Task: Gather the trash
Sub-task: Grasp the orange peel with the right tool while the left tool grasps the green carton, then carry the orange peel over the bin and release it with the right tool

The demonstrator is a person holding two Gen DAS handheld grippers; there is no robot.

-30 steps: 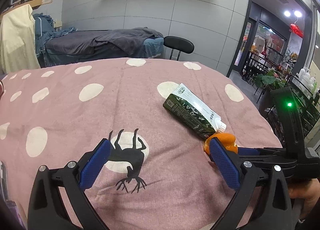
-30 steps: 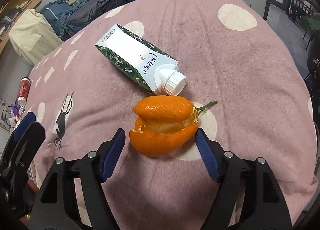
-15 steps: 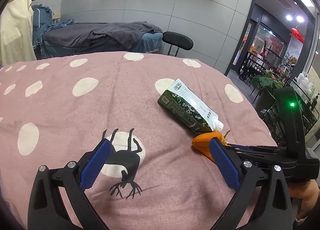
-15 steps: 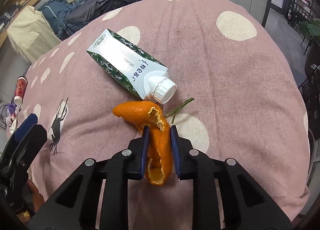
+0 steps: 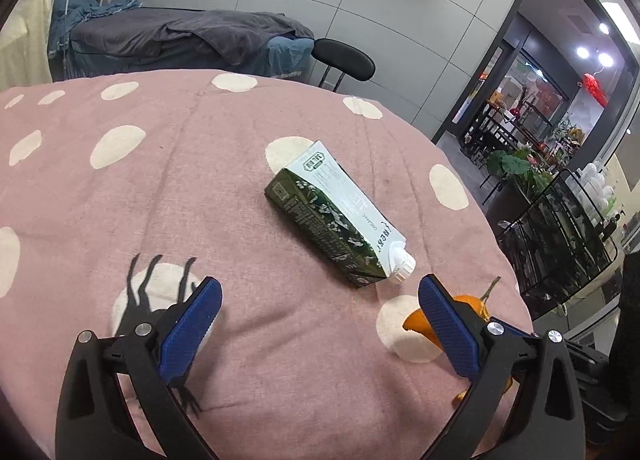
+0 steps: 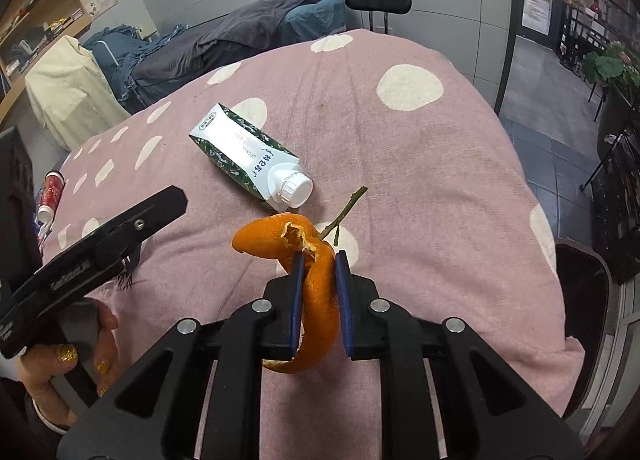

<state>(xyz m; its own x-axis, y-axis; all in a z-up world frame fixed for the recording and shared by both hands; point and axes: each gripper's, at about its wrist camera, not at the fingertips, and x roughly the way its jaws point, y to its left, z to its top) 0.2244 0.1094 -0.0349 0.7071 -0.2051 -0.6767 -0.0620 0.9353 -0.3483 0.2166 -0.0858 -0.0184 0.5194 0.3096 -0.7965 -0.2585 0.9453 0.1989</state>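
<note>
- Left wrist view: the left gripper (image 5: pixel 316 324) is released, both blue pads spread wide with only the tablecloth (image 5: pixel 200 180) between them.
- The tablecloth is pink with cream dots and a black deer print (image 5: pixel 160 300) that lies partly under the left pad.
- A green-and-white drink carton (image 5: pixel 336 216) lies on its side on the cloth beyond the pads, its white screw cap (image 5: pixel 402 268) pointing toward the lower right.
- The orange peel (image 5: pixel 416 320) shows just behind the right pad, partly hidden by it; a thin green stem (image 5: pixel 490 288) projects from its far end.
- Background: a dark chair (image 5: pixel 344 60) and a grey-covered bed (image 5: pixel 180 36) beyond the table edge.
- Right wrist view: the right gripper (image 6: pixel 318 292) is clenched on the orange peel (image 6: pixel 320 292), and its jaws are closing with the peel between them.
- The peel is pinched at mid-length. Its upper end curls left above the pads, and its lower end hangs below them.
- The stem (image 6: pixel 344 212) rises from the peel toward the carton's cap.
- The carton (image 6: pixel 244 156) lies on the cloth (image 6: pixel 440 180) beyond the peel, apart from it, cap (image 6: pixel 298 190) nearest the gripper.
- At the left edge, a hand (image 6: pixel 64 364) grips the handle of the other gripper tool. Its jaws are seen edge-on there, so their spread cannot be read from this view.
- A red-and-white tube (image 6: pixel 50 196) lies at the far left edge of the table.
</note>
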